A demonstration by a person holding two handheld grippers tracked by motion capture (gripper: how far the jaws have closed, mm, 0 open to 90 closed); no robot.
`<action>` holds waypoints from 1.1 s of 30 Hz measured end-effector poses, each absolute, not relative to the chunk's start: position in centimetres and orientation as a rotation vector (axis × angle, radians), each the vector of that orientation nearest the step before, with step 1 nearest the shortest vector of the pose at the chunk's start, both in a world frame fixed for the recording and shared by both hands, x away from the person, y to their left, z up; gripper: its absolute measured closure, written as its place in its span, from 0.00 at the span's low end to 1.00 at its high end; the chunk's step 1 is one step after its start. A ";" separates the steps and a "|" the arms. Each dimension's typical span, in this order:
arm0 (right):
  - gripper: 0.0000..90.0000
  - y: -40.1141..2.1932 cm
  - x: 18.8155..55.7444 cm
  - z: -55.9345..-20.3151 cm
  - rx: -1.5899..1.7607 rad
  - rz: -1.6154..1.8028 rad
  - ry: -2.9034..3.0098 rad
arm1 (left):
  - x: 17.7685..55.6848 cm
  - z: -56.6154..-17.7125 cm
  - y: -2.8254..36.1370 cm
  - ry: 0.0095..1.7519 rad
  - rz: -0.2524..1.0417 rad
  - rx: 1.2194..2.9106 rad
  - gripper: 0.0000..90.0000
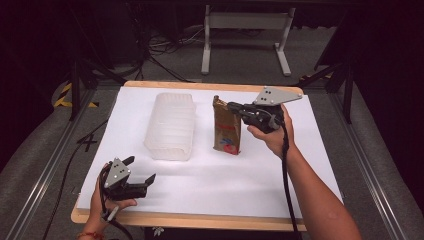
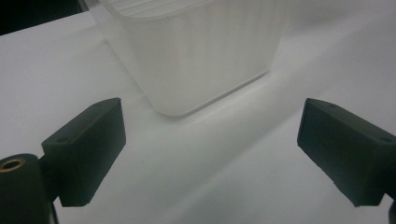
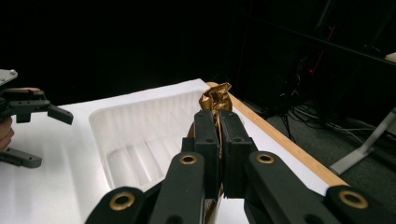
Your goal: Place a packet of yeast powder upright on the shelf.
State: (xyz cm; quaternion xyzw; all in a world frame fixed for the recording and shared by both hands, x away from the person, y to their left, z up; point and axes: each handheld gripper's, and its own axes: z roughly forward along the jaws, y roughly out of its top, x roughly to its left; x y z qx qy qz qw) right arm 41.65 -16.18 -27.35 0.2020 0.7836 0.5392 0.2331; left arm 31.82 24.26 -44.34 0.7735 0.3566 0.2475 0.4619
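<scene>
Looks like the pick-up step is basically done: the right claw is clamped on the top end of the brown and gold bag, jaws pinched tight on the crumpled foil, which you can see well in the right gripper view. The bag sits on the white table, right of centre, just beside the clear plastic tub but not touching it. Its lower end seems to be resting on the table, though I can't be sure.

My guess is the bag goes into the tub, so the next move would be a lift high enough to clear the tub's rim, then a short carry over to the left and a lowering in.

The left claw is spread wide and holding nothing, hovering at the near left corner, pointed at the tub's near end. It could steady the tub if needed.

Room-wise, it's fine. Plenty of bare table in front. The wooden edge at the back is close behind the bag, so I'd keep any swing forward rather than back.
</scene>
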 end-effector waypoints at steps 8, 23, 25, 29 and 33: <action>0.97 -13.6 43.0 -26.6 0.537 1.522 2.137 | 31.8 -44.4 24.5 0.880 0.616 1.904 0.09; 0.97 -8.3 44.7 -25.9 0.483 1.551 2.159 | 31.6 -44.4 24.5 0.872 0.624 1.903 0.09; 0.97 -7.4 45.0 -25.9 0.476 1.549 2.158 | 31.6 -44.4 24.5 0.872 0.637 1.908 0.10; 0.97 -5.9 45.4 -26.2 0.474 1.552 2.174 | 31.5 -44.4 24.4 0.867 0.633 1.912 0.10; 0.97 -4.6 45.7 -26.3 0.470 1.544 2.180 | 31.4 -44.4 24.6 0.872 0.627 1.899 0.10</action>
